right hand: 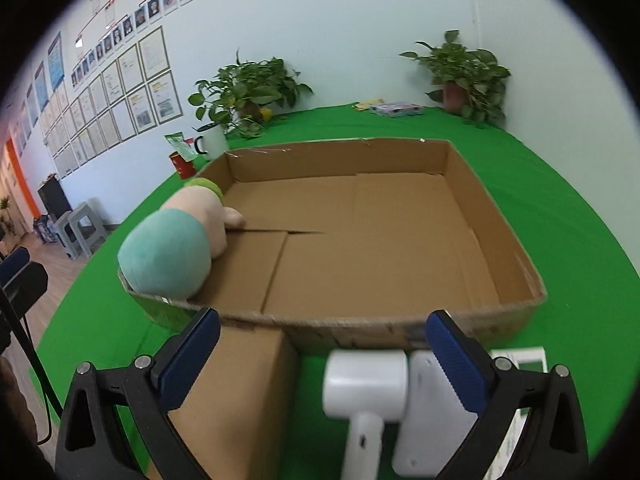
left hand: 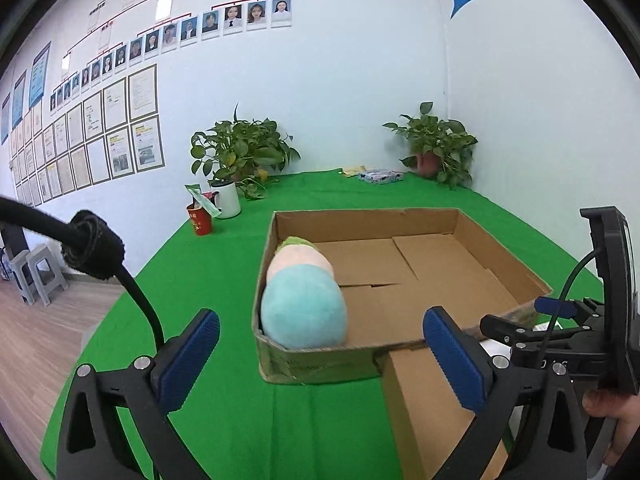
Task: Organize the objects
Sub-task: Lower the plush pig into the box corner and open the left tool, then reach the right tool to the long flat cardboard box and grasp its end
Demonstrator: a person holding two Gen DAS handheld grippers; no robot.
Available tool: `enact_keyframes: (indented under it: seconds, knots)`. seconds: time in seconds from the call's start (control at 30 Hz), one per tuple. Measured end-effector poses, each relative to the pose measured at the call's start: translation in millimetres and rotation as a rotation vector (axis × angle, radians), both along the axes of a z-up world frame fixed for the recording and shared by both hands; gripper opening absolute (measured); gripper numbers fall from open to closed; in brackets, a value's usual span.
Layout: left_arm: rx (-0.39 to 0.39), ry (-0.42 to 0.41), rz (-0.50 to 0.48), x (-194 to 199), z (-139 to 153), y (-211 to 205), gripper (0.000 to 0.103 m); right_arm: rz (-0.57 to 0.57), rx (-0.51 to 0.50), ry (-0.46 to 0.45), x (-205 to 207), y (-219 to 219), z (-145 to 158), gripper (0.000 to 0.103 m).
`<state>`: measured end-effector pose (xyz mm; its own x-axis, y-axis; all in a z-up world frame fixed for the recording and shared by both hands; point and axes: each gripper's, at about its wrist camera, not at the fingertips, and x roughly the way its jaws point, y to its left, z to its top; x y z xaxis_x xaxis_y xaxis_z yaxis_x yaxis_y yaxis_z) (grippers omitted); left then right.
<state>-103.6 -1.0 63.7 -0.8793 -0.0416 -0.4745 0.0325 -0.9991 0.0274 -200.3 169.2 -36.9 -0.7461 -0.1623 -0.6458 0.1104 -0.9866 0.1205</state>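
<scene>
Your left gripper (left hand: pixel 320 360) hangs with jaws spread wide and nothing between them, just short of the cardboard tray (left hand: pixel 504 280) on the green table (left hand: pixel 208 280). The plush toy (left hand: pixel 302 304) lies inside the tray's near left corner, ahead of that gripper and against the wall. Your right gripper (right hand: pixel 322 364), also spread and empty, hovers above a white hair dryer (right hand: pixel 366 384) and a small brown box (right hand: pixel 236 392), both lying outside the tray's near wall.
</scene>
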Motion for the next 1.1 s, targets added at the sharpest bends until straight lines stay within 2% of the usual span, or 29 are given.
enact_keyframes:
  seconds: [0.17,0.33,0.37,0.4,0.43,0.47,0.5,0.53,0.63,0.67,0.7,0.73,0.77,0.8,0.83,0.93,1.1]
  knots:
    - [0.025,-0.017,0.001,18,-5,17,0.103,-0.005,0.063,0.022,23,1,-2,0.102]
    - [0.031,-0.035,-0.002,24,-22,29,0.102,0.008,0.107,0.05,40,4,-3,0.102]
    - [0.031,-0.044,-0.001,23,-25,31,0.098,0.013,0.109,0.055,43,5,-4,0.101]
    - [0.03,-0.051,0.002,23,-28,33,0.094,0.023,0.105,0.062,46,5,-4,0.091]
    - [0.033,-0.061,-0.001,23,-30,34,0.076,0.031,0.108,0.072,47,6,-4,0.08]
    - [0.04,-0.075,-0.017,22,-33,35,0.045,0.031,0.125,0.076,50,4,-6,0.048]
    - [0.052,-0.097,-0.042,20,-36,36,0.027,0.028,0.155,0.073,50,2,-7,0.021]
    - [0.067,-0.122,-0.061,18,-39,38,0.006,0.03,0.172,0.064,49,1,-10,0.016]
    - [0.103,-0.14,-0.093,18,-43,39,0.006,0.032,0.166,0.052,51,3,-15,0.016]
    - [0.106,-0.134,-0.098,19,-43,40,0.008,0.026,0.16,0.053,51,4,-15,0.027]
    - [0.101,-0.127,-0.082,20,-43,41,0.012,0.023,0.157,0.052,52,5,-16,0.043]
    - [0.099,-0.127,-0.072,20,-43,41,0.032,0.023,0.151,0.049,52,7,-16,0.078]
    - [0.106,-0.125,-0.074,20,-44,41,0.064,0.025,0.138,0.049,52,9,-16,0.093]
    - [0.119,-0.121,-0.078,21,-42,39,0.079,0.025,0.126,0.053,53,11,-17,0.093]
    - [0.149,-0.108,-0.083,22,-41,36,0.088,0.02,0.127,0.048,54,12,-17,0.093]
    - [0.215,-0.13,-0.111,20,-44,30,0.088,-0.005,0.141,0.026,52,16,-21,0.095]
    - [0.244,-0.173,-0.139,17,-53,27,0.088,-0.008,0.099,0.013,54,25,-26,0.102]
